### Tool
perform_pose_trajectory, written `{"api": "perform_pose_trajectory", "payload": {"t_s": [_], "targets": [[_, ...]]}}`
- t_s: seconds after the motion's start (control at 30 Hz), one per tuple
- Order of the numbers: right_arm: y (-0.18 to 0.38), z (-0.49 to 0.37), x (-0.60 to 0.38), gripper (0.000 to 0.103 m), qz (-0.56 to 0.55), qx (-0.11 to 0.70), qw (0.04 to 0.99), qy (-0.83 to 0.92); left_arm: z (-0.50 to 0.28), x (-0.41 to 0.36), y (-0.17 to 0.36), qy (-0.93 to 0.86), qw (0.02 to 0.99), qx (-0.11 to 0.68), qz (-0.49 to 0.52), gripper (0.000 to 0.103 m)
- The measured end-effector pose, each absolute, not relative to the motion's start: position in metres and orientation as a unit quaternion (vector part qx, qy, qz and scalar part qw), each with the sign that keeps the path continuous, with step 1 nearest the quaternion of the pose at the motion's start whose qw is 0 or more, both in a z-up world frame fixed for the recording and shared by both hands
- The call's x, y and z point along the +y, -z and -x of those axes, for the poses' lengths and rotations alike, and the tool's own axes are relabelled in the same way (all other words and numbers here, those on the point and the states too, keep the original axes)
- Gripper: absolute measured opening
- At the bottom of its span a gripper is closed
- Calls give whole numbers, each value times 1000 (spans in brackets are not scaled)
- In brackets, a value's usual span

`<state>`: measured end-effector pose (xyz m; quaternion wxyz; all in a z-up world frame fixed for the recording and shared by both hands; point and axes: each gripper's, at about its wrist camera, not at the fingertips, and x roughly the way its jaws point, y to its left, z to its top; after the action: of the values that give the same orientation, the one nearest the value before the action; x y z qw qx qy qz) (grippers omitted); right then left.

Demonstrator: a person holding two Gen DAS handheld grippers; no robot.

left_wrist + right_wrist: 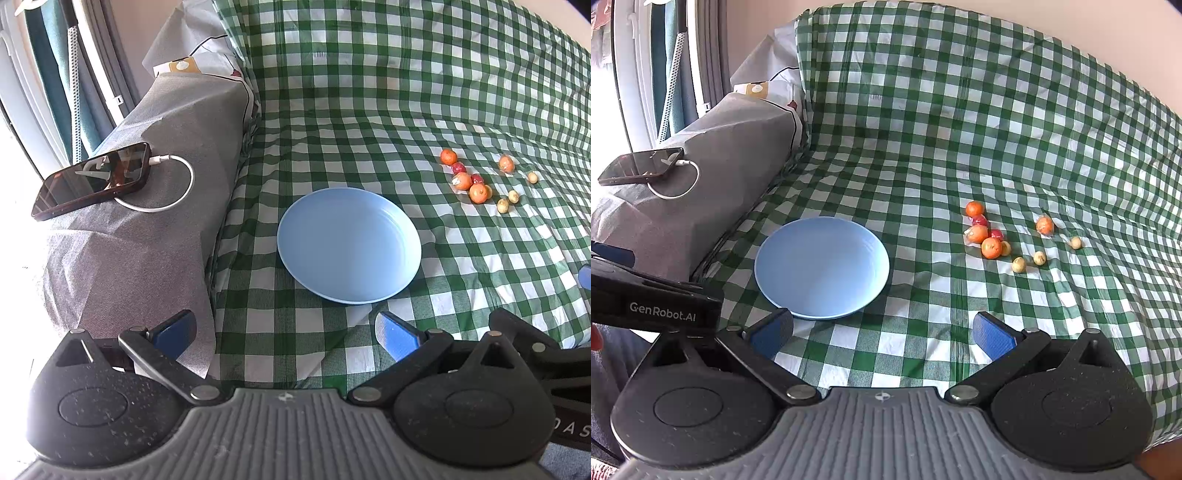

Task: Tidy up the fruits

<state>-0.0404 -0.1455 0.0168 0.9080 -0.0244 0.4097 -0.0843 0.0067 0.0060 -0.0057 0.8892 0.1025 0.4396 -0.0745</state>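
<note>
Task not started: both claws, left claw point(284, 332) & right claw point(882, 332), released w/ nothing held, blue plate point(822, 267) bare mid-cloth, fruits point(991, 247) clustered toward checked cloth's point(923, 110) right side, so next probably right claw reaches for nearest orange one.

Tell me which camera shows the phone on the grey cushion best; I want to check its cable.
The left wrist view: the phone appears large, its white cable looping clearly from the plugged end. In the right wrist view it sits small at the left edge, cable loop still visible.
</note>
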Motion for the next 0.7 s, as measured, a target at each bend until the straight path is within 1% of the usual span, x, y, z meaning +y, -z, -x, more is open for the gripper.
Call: {"api": "perform_pose_trajectory", "payload": {"t_s": [0.7], "targets": [[-15, 41, -144, 102, 24, 411, 908, 82, -6, 6, 6, 74, 888, 442, -102, 103]]}}
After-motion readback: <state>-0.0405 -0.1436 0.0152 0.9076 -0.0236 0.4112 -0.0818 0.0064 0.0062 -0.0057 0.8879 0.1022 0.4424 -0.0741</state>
